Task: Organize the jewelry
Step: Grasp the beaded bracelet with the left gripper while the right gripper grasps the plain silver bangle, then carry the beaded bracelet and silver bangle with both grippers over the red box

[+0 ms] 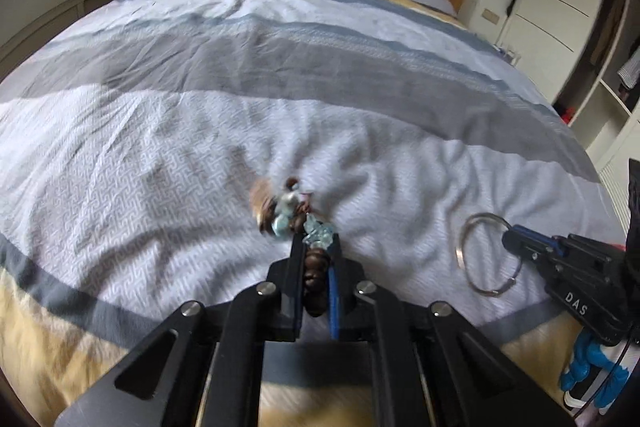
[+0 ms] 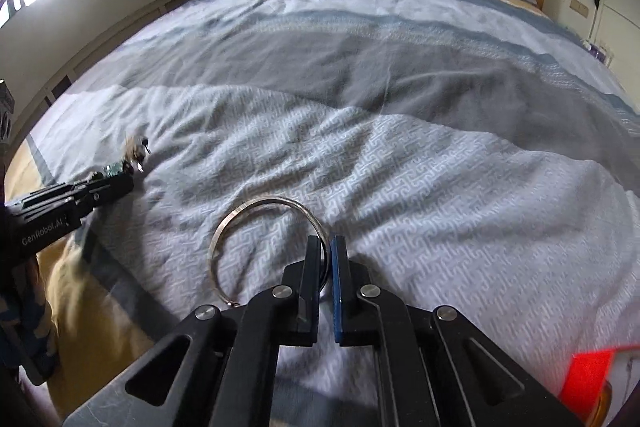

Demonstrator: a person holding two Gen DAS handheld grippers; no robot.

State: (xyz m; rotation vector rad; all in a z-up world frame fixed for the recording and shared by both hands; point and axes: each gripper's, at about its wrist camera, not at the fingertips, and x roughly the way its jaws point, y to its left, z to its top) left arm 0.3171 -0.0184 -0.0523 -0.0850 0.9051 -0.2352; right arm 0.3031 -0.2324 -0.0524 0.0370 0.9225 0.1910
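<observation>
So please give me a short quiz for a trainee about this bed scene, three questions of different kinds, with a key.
1. True or false: the left hand-held gripper is shut on the beaded bracelet.
2. What does the right hand-held gripper hold? A) silver bangle B) a watch C) nothing
3. Fill in: both pieces are just above the striped ___.

Key: 1 true; 2 A; 3 bedcover.

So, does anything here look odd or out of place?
Nothing is damaged. The left gripper is shut on a bead bracelet, the right gripper on a silver bangle, both over the bedspread. No jewelry box is in view.
</observation>
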